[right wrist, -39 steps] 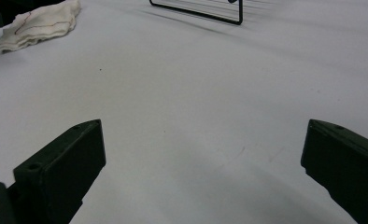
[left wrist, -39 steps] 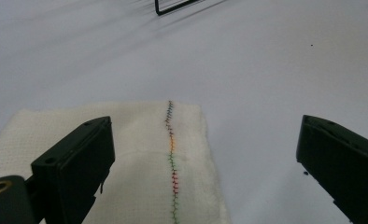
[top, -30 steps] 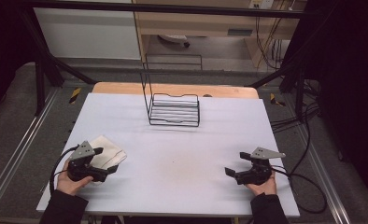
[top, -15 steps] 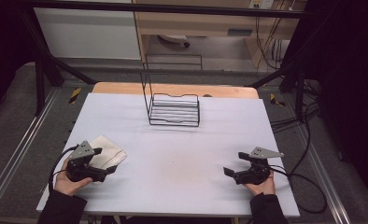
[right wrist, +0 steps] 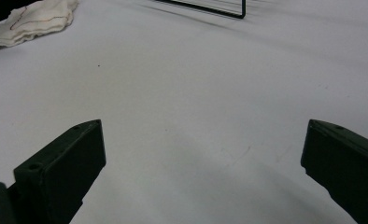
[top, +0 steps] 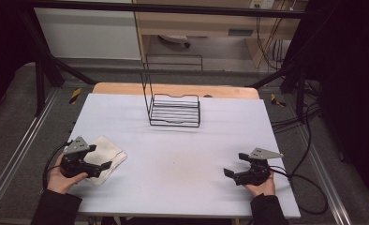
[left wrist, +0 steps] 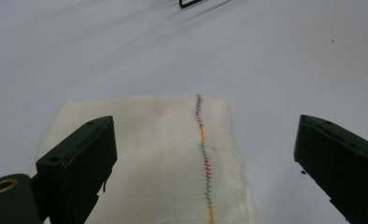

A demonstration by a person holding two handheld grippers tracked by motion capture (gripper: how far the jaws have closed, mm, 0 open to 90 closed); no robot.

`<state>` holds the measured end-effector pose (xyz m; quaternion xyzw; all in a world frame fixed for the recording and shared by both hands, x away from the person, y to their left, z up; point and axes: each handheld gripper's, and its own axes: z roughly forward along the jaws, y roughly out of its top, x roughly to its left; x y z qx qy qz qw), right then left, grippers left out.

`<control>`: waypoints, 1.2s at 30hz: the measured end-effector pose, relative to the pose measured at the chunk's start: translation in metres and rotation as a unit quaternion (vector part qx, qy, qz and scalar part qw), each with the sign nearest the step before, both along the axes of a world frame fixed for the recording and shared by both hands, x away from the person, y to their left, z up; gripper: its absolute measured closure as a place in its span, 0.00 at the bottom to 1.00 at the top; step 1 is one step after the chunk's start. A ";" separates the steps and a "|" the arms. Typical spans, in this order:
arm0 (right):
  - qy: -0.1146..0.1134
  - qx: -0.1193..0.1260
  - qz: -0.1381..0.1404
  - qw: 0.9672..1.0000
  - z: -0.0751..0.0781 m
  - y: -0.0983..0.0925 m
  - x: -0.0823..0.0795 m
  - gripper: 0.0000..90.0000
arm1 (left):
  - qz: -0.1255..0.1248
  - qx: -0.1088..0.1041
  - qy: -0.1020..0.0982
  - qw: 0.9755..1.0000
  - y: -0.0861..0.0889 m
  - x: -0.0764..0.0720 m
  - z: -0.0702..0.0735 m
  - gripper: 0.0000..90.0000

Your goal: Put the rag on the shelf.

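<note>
On pale table, cloth, wire rack; both grippers' fingers wide apart, empty.

One folded cream cloth, lower left of the high view, on the worktop. One black wire rack, upper centre. Two hand-held grippers: left hand-held gripper at lower left, right hand-held gripper at lower right, each with two black jaws spread wide. Two hands, one per gripper. One line of coloured stitching along the cloth.
</note>
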<state>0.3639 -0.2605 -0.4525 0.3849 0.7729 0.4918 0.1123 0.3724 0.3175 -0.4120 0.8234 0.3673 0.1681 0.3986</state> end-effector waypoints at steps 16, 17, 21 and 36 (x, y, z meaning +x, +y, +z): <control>0.000 -0.004 0.001 1.000 -0.001 0.001 0.001 0.00 | 0.072 0.036 0.019 0.997 0.023 0.050 0.006 0.19; 0.000 -0.005 0.001 1.000 -0.001 0.001 0.001 0.00 | 0.077 0.041 0.021 0.996 0.025 0.053 0.005 0.21; 0.000 -0.006 0.001 1.000 -0.001 0.001 0.001 0.00 | 0.089 0.059 0.022 0.994 0.026 0.061 0.000 0.27; 0.000 -0.007 0.001 1.000 -0.001 0.001 0.001 0.01 | 0.104 0.051 0.065 0.991 0.038 0.085 -0.022 0.55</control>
